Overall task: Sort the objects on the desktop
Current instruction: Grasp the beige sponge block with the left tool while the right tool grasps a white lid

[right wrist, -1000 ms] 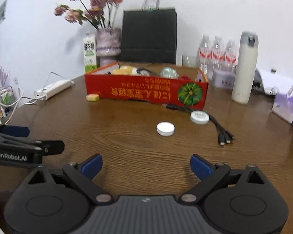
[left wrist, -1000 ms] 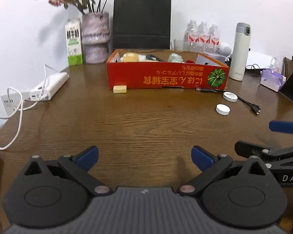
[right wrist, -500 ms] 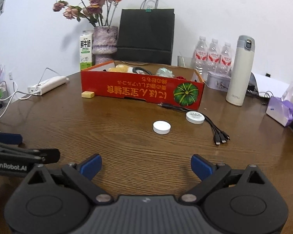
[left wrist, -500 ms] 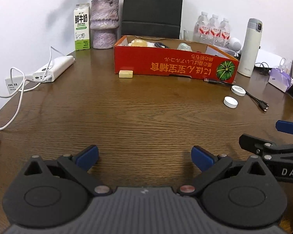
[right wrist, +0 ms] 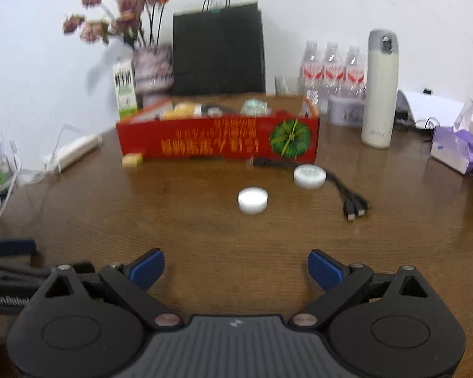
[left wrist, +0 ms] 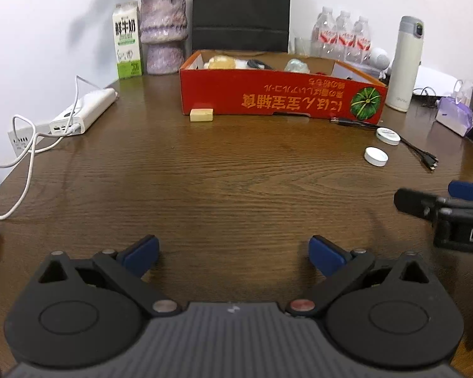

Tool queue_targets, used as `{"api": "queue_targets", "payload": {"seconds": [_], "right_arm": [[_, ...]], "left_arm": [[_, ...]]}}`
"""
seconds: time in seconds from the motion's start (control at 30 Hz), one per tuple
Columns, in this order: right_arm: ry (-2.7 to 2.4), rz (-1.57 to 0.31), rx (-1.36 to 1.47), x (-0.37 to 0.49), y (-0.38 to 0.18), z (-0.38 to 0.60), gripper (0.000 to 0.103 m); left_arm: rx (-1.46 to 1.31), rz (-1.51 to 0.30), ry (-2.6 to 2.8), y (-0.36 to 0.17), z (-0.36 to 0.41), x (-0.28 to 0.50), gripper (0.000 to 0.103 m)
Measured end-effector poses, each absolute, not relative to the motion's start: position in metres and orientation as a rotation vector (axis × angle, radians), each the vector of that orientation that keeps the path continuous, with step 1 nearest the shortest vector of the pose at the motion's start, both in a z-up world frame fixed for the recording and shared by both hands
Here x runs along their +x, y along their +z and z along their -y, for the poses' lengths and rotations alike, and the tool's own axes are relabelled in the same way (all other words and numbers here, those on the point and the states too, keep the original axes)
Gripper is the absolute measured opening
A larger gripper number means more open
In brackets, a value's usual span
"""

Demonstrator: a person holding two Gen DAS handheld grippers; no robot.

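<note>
Brown wooden table [left wrist: 224,170] is carrying a red box [left wrist: 280,97], with a yellow block [left wrist: 201,115] touching its front and two white caps [right wrist: 252,200] lying nearby; left gripper [left wrist: 233,250] and right gripper [right wrist: 236,267] are hovering released, holding nothing

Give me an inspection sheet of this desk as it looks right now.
Surface: brown wooden table.
Job's things: red box already holding items; yellow block by its front; two white round caps.
Clutter: milk carton, vase, thermos, water bottles, black bag.
Grippers: left gripper and right gripper jaws open, empty.
Cables: black cable; white cable on power bank.
Surroundings: white wall.
</note>
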State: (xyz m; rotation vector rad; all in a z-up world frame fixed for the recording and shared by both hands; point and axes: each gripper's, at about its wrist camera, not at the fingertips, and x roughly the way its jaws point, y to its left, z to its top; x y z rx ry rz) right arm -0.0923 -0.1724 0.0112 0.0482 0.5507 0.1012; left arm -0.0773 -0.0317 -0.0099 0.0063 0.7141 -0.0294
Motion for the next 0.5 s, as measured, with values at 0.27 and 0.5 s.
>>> {"api": "queue_targets", "payload": {"seconds": [0.27, 0.5], "right_arm": [[0.109, -0.595, 0.051, -0.031, 0.015, 0.174, 0.090], [0.052, -0.648, 0.110, 0.005, 0.006, 0.178, 0.055]], "left_arm": [[-0.091, -0.604, -0.047, 0.021, -0.013, -0.001, 0.103], [-0.061, -0.653, -0.001, -0.003, -0.017, 0.101, 0.078]]}}
